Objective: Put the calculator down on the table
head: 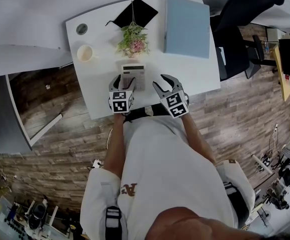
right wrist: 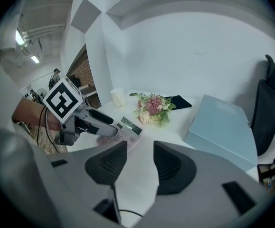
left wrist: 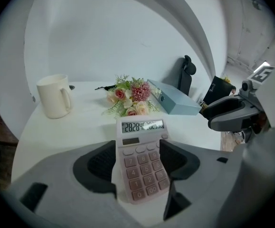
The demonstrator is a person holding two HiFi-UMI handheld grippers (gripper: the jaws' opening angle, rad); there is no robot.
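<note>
Pink calculator (left wrist: pixel 142 170), display digits beginning 2028, is clamped between the jaws of the left gripper (head: pixel 123 83) over the white table (head: pixel 195 74). Right gripper (right wrist: pixel 140 156) is held wide open, empty.

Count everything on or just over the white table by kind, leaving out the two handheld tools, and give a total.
calculator: 1
white mug: 1
flower bunch: 1
light blue box: 1
black square piece: 1
grey round disc: 1
Total: 6
</note>
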